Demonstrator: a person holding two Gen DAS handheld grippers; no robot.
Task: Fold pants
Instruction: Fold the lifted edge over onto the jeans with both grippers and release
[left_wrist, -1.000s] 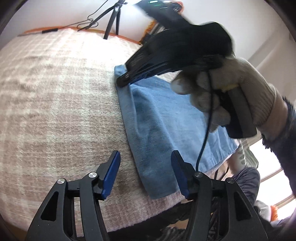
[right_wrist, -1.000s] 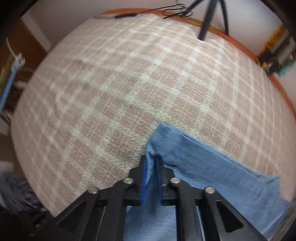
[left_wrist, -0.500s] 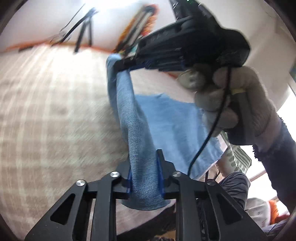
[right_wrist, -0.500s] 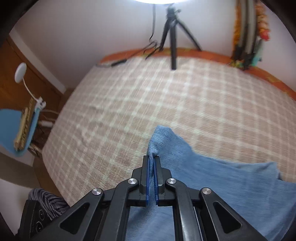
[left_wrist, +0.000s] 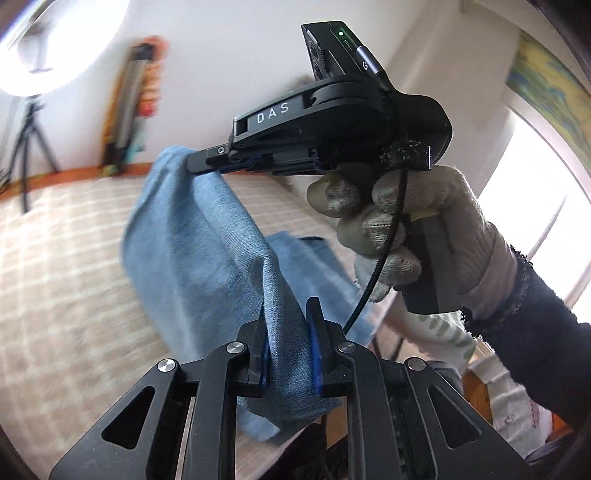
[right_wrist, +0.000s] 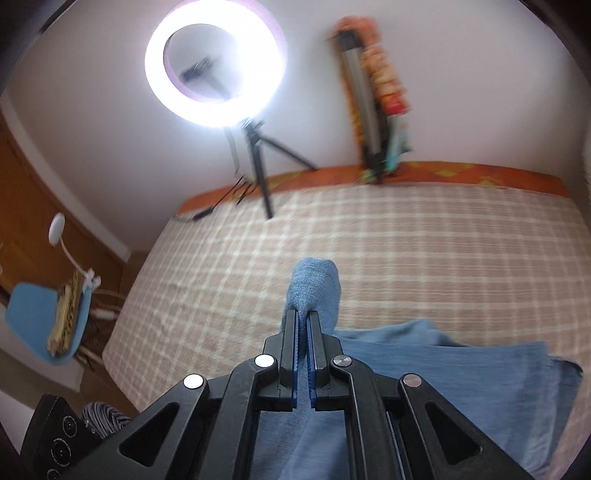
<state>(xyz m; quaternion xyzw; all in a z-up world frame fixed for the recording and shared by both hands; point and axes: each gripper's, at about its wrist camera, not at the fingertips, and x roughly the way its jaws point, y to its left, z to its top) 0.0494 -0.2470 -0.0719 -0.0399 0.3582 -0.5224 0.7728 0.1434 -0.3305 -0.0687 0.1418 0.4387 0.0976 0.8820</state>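
Left wrist view: blue pants (left_wrist: 207, 258) are held off the checked bedspread (left_wrist: 55, 295) at two points.
Cloth is clamped by the left gripper (left_wrist: 288, 332), whose jaws have just been closing; beyond, the right gripper (left_wrist: 207, 162) is pinched tight on another edge.

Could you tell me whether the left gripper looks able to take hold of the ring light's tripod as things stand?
Probably not: the left gripper is shut on the blue pants, so its jaws are occupied, and the tripod stands at the far edge of the checked bedspread.

Both wrist cameras look close along their fingers, tilted down over the bed (right_wrist: 406, 240); both share the pants (left_wrist: 192, 236) (tripod (right_wrist: 258, 166) near 12 o'clock, somewhat blurred).
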